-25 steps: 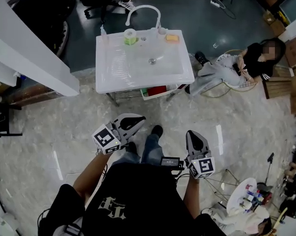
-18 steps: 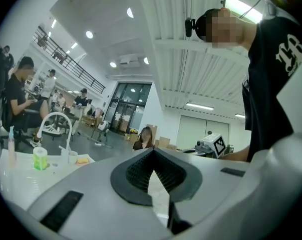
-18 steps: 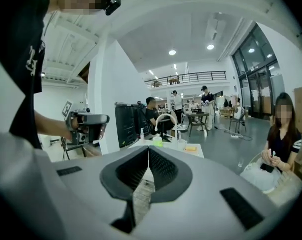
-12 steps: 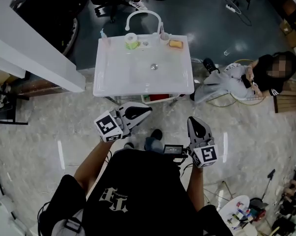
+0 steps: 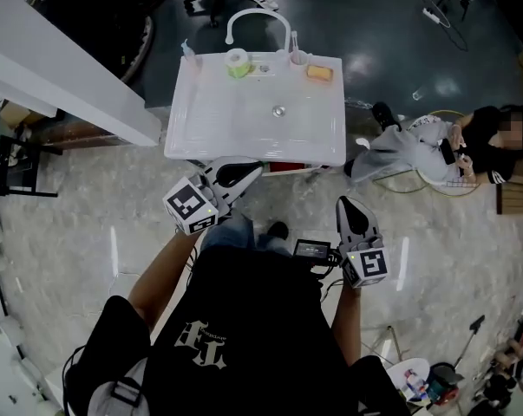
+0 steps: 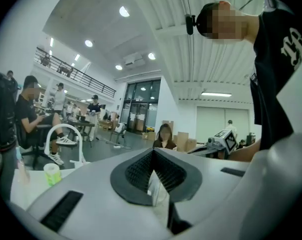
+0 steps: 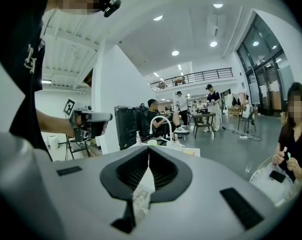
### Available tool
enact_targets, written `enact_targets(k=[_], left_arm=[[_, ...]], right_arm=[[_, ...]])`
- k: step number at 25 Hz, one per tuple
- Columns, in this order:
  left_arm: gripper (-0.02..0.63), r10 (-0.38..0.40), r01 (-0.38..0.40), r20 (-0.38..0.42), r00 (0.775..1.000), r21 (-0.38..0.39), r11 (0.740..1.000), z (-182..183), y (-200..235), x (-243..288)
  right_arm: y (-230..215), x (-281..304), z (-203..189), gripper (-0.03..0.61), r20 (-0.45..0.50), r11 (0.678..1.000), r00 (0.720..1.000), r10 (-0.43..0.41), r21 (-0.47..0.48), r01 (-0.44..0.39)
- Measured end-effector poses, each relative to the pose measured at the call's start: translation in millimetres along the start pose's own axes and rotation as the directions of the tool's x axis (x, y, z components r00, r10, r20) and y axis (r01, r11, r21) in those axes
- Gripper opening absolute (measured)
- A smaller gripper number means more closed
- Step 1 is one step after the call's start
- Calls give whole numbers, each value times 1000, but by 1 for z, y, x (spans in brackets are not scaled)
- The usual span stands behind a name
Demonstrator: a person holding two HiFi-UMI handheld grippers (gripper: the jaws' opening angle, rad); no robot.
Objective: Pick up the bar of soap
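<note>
Both tools are closed and empty: the left gripper (image 5: 246, 171) shows its jaws pressed together with nothing between, and so does the right gripper (image 5: 349, 206). The orange bar of soap (image 5: 319, 73) lies at the far right corner of the white sink counter (image 5: 200, 137), well apart from both grippers and across the basin from the person. Likely trouble: jaws not opened before arrival would shove the bar rather than take it, and it sits close to the back and right edges, so a push could send it off. The bar probably handles slick, so a skewed pinch may squirt it out. A small cup (image 5: 297, 58) stands just beside the soap and the white arched faucet (image 5: 259, 16) rises near it; a wide approach could knock either. The left gripper's tip hangs near the counter's front rim, a bump risk. Open floor lies on the right, up to a seated person (image 5: 434, 141); a white partition (image 5: 62, 76) crowds the left.
</note>
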State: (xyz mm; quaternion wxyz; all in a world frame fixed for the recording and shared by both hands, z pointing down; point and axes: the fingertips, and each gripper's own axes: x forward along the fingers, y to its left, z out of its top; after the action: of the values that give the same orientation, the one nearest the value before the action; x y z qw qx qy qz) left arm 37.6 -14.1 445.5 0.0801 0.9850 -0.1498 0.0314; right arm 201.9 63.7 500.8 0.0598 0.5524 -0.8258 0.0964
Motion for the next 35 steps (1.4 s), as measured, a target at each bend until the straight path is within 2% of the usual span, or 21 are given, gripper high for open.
enact_targets(k=[3, 11, 16, 24, 29, 35], left_arm=[[8, 57, -57, -9, 998, 22, 998, 5, 17, 7], [8, 51, -51, 19, 999, 6, 999, 6, 62, 19], [8, 23, -23, 36, 999, -10, 1000, 4, 100, 41], [8, -39, 38, -20, 999, -55, 998, -5, 173, 75], [8, -82, 80, -43, 996, -57, 995, -4, 214, 75], [8, -82, 75, -59, 995, -123, 990, -27, 264, 73]], right_arm=[[-10, 7, -3, 9, -5, 1000, 1000, 2, 4, -2], [-24, 44, -4, 9, -38, 1000, 999, -28, 2, 29], [-40, 75, 7, 9, -55, 998, 996, -70, -6, 70], [-64, 144, 32, 9, -96, 992, 988, -124, -18, 123], [-65, 193, 39, 9, -103, 989, 984, -148, 1, 149], [-61, 230, 39, 9, -141, 987, 977, -160, 3, 162]])
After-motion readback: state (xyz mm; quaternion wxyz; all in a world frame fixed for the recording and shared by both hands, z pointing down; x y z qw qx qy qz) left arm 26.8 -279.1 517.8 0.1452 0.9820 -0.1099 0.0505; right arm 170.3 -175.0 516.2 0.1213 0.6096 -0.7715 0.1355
